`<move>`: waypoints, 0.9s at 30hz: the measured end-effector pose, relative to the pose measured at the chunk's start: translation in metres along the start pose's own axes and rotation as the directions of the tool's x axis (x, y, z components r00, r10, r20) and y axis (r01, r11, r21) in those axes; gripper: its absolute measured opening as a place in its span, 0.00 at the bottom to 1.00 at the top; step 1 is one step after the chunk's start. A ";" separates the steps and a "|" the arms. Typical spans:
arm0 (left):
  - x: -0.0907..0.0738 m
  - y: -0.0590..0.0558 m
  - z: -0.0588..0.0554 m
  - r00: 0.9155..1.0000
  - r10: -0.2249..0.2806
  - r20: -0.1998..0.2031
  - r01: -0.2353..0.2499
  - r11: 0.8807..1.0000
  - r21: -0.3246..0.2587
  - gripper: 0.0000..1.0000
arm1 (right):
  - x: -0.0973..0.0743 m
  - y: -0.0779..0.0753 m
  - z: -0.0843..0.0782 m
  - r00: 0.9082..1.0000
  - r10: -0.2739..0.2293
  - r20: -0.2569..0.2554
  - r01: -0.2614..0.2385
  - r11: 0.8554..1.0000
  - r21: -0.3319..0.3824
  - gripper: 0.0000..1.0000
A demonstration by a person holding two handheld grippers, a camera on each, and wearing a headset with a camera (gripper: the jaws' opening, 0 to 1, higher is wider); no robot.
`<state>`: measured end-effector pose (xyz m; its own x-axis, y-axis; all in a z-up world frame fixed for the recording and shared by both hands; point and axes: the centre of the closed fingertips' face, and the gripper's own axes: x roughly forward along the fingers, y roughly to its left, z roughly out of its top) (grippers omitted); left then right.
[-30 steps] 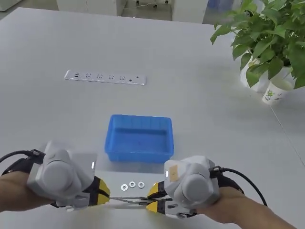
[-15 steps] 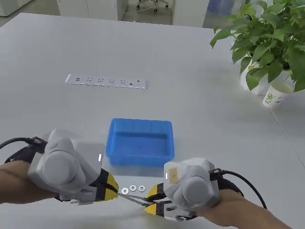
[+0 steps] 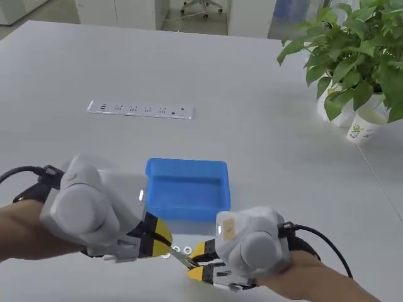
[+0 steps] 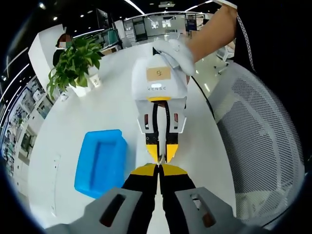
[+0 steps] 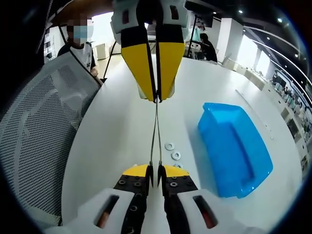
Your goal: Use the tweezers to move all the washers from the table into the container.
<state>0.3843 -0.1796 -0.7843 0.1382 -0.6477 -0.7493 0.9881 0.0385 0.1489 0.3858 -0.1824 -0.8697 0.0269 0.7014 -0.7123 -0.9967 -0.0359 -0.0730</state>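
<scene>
We see the left gripper (image 4: 159, 168) and the right gripper (image 5: 154, 170) facing each other, tip to tip, low over the white table (image 3: 264, 138), with the tweezers (image 5: 156, 129) stretched between them. The jaws of the left gripper are pressed together on the end where the two legs of the tweezers meet. The jaws of the right gripper are closed around the other end, where the legs stand a little apart. On the table, just beside the tweezers and on the side of the blue container (image 3: 186, 189), lie the washers (image 5: 169, 146); we can count two clearly. The container is near them but not touching. Farther back lies a power strip (image 3: 140, 110), and a green plant (image 3: 352, 50) stands at the right.
</scene>
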 end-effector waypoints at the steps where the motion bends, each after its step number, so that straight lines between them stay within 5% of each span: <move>1: 0.000 0.000 0.003 1.000 -0.002 0.005 0.002 1.000 0.005 0.05 | 0.000 0.000 0.001 1.000 0.000 0.003 0.000 1.000 0.004 0.12; 15: 0.009 -0.002 0.025 0.998 -0.037 0.045 0.035 0.999 0.036 0.06 | -0.003 0.001 0.000 1.000 0.000 0.012 -0.001 1.000 0.028 0.10; 27: 0.013 -0.003 0.017 0.999 -0.033 0.029 0.031 0.998 0.054 0.11 | -0.005 0.001 -0.002 1.000 -0.006 0.009 0.006 1.000 0.026 0.10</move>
<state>0.3823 -0.2010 -0.7838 0.1037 -0.6701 -0.7350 0.9868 -0.0230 0.1602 0.3843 -0.1877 -0.8678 0.0320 0.7081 -0.7054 -0.9982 -0.0136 -0.0590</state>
